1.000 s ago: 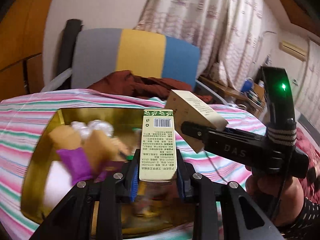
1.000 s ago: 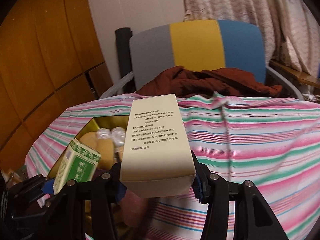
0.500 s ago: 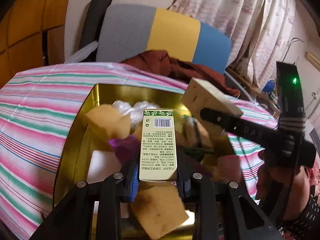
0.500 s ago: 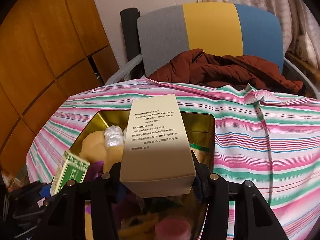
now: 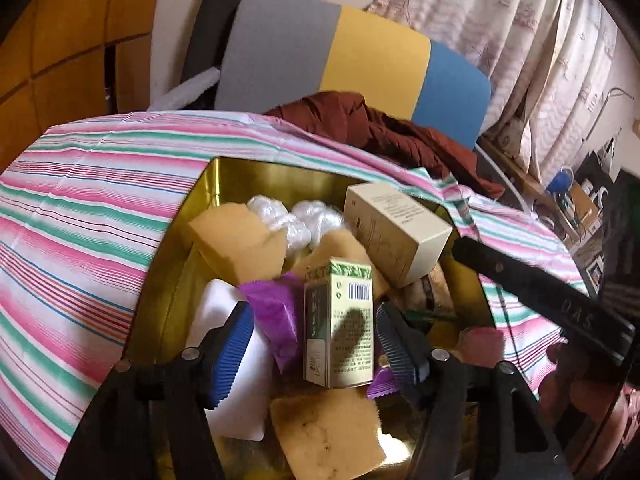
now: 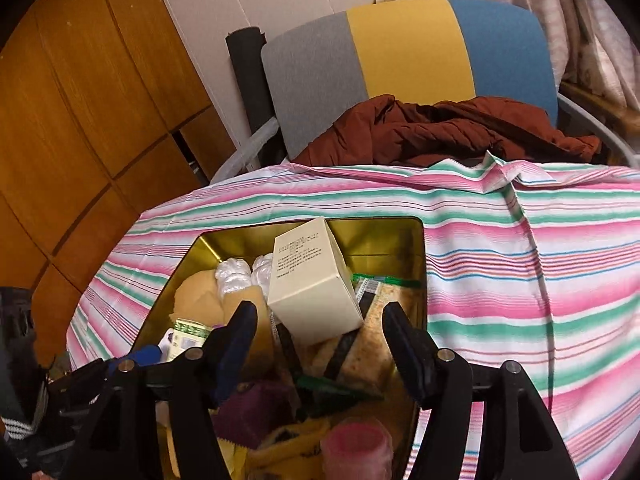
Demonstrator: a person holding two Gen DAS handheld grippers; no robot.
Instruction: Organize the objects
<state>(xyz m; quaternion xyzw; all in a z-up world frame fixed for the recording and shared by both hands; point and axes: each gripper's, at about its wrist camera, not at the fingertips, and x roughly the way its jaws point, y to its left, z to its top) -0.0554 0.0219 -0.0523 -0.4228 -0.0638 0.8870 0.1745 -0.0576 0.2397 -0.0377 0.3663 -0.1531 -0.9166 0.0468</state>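
Boxes [image 5: 339,332] loose in gold tin [image 5: 276,178]

My views are dim and warm, bent and dark at the fisheye corners, with glare on the gold tin [image 5: 224,184] and motion blur softening things near me.

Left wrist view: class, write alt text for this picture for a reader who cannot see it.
An open left gripper, its jaws just opened, frames a green and gold box lying loose on sponges and packets in a gold tin. A cream box lies further back in the tin, on a striped cloth.
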